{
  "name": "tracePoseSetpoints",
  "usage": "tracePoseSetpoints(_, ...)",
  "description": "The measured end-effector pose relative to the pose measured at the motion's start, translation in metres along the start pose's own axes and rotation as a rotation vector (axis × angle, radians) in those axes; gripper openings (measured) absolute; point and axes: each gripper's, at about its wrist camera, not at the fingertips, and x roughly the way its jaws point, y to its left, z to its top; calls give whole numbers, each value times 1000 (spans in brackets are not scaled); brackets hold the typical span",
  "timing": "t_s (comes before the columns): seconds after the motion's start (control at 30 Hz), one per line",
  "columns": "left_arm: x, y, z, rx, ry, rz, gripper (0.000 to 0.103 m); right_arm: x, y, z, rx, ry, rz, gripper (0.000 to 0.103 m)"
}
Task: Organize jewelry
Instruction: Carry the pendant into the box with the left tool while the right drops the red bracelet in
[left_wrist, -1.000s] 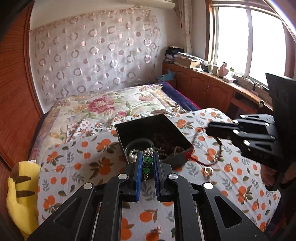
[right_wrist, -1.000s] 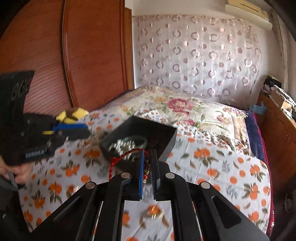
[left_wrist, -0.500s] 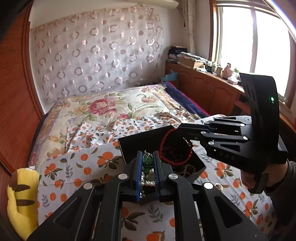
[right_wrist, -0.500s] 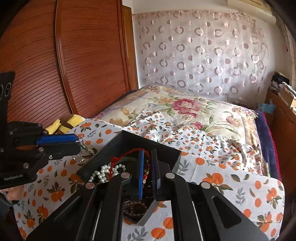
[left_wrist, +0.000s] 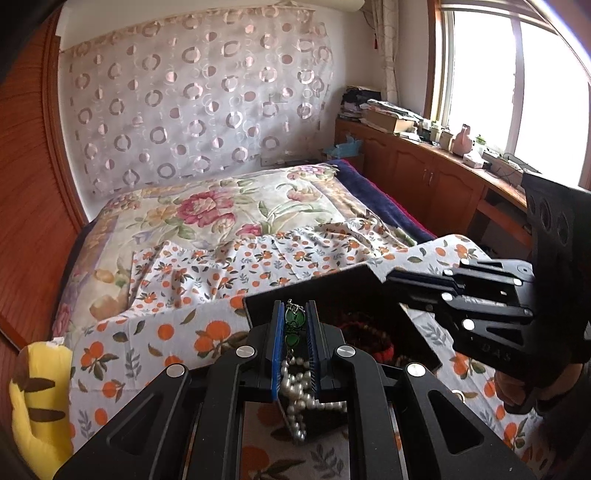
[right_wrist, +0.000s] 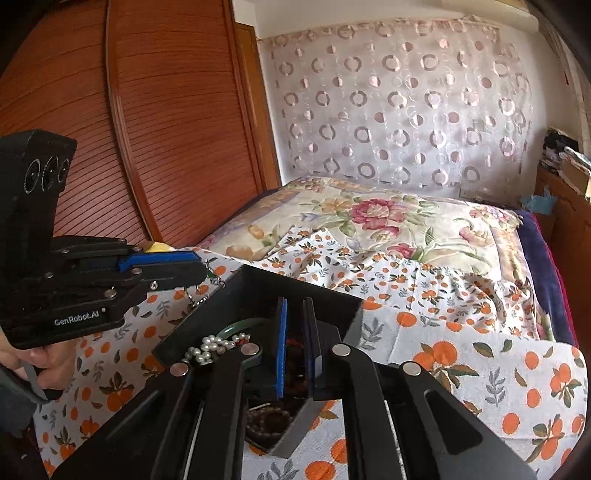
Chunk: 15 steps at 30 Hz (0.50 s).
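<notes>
Two hand-held grippers over the black box (right_wrist: 295, 291) on the bed (left_wrist: 207, 210). The left hand-held gripper (left_wrist: 294, 332) is clamped on a green pendant (left_wrist: 294, 325) and hangs above the box's near-left corner, over the pearls (left_wrist: 295, 391) inside. The right hand-held gripper (right_wrist: 294, 345) sits above the box interior, its pads slightly parted with nothing visibly between them; a red cord bracelet (left_wrist: 384, 350) and dark beads (right_wrist: 271, 421) lie in the box below it.

Step in hand, as I read it: dropping pieces into the box; the right side looks done and the left is about to release.

Next: lower the left a little, spread its pads, and check that the fine chain falls clear instead of snagging on them. One ring (left_wrist: 458, 395) sits on the bedsheet right of the box and still needs collecting.
</notes>
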Motion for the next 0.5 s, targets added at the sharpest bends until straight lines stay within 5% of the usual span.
tracePoseSetpoints(0.5,42,4,14,5,37,9,11,-6,-14,1,28,-8,-42,10)
